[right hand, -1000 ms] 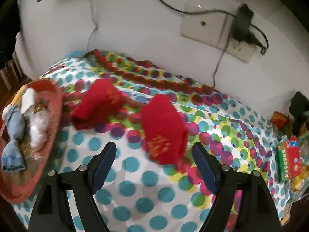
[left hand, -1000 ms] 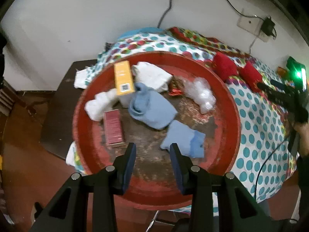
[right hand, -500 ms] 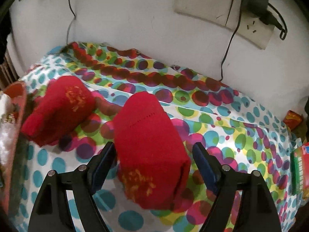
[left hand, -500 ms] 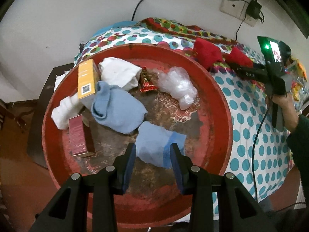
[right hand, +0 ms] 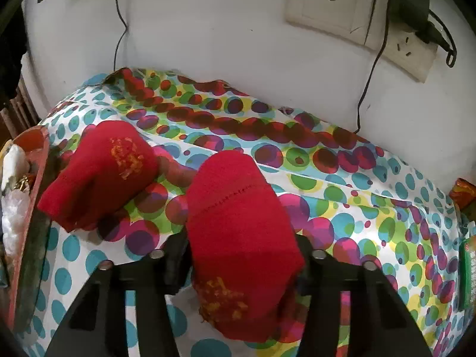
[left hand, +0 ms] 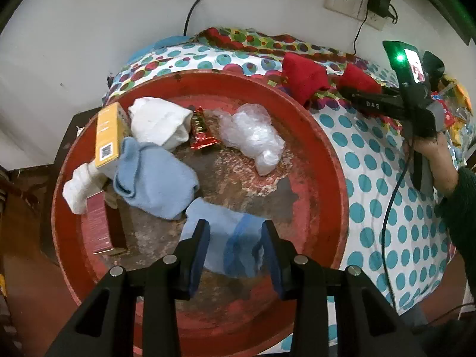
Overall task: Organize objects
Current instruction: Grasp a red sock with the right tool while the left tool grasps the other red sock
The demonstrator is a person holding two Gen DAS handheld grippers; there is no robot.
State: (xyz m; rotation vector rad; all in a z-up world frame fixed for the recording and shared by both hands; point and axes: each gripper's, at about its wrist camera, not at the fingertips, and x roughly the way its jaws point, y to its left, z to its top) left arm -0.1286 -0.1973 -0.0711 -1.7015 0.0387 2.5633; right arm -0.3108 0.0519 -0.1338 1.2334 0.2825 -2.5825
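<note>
Plainly, "DAS" marks the right hand-held gripper (left hand: 369,105) closing on a red sock (right hand: 238,238).

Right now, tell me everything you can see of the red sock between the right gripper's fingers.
The red sock looks like soft knit, folded into a thick pad, with a stitched seam line across it and a worn yellow print near its close end. It lies on the dotted cloth, apart from the other red sock. The right gripper is closing around it.

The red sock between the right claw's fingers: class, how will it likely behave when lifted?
The red sock looks like soft knit fabric, so it will probably droop either side of the closing right claw. Likely light. Being cloth, it should neither roll nor break.
</note>
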